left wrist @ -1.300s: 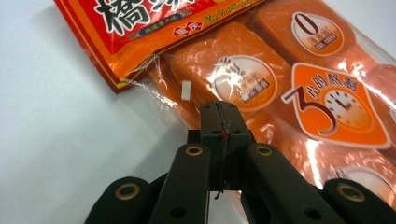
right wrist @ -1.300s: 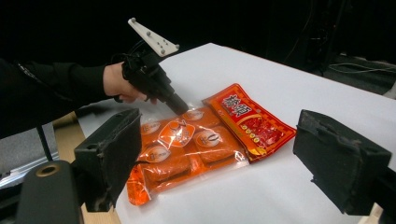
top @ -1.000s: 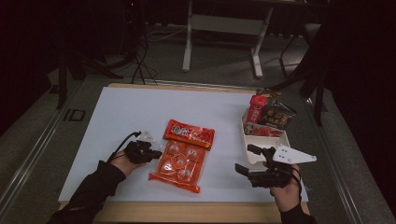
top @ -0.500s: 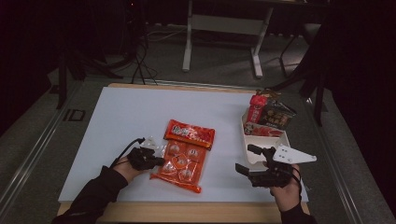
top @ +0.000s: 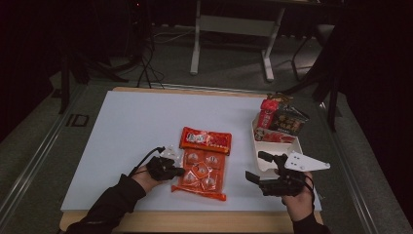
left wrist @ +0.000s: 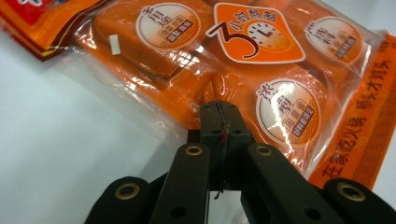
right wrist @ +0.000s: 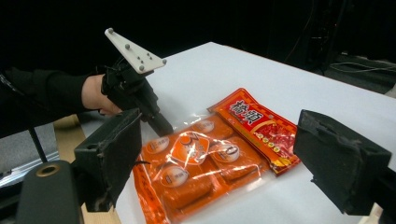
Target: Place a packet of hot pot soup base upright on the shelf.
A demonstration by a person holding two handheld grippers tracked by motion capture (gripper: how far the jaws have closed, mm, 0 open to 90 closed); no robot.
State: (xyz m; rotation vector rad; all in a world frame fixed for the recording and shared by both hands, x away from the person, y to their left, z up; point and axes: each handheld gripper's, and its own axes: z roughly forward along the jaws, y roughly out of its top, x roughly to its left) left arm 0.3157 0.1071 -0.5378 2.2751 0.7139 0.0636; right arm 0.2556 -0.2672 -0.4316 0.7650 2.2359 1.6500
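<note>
- high view, held against the frames of a second ago: the left tool has slid across the tabletop toward the orange snack pack and now meets its near left edge, where before it sat just clear of it.
- left gripper view: the jaws are pressed together with no gap, their tips at the clear plastic border of the orange snack pack; whether a fold of film is pinched between them i cannot tell.
- the right tool has not moved; in the right gripper view its jaws stand wide apart with nothing between them.
- my reading: the approach is done and the next step is to take or nudge the pack at that edge; the pack itself lies where it lay.
- the pack lies flat near the front middle of the tabletop, glossy and see-through, with several round-labelled orange pieces inside.
- its far end touches or slightly overlaps a red sachet; a white tray of other packets stands well apart to the right.
</note>
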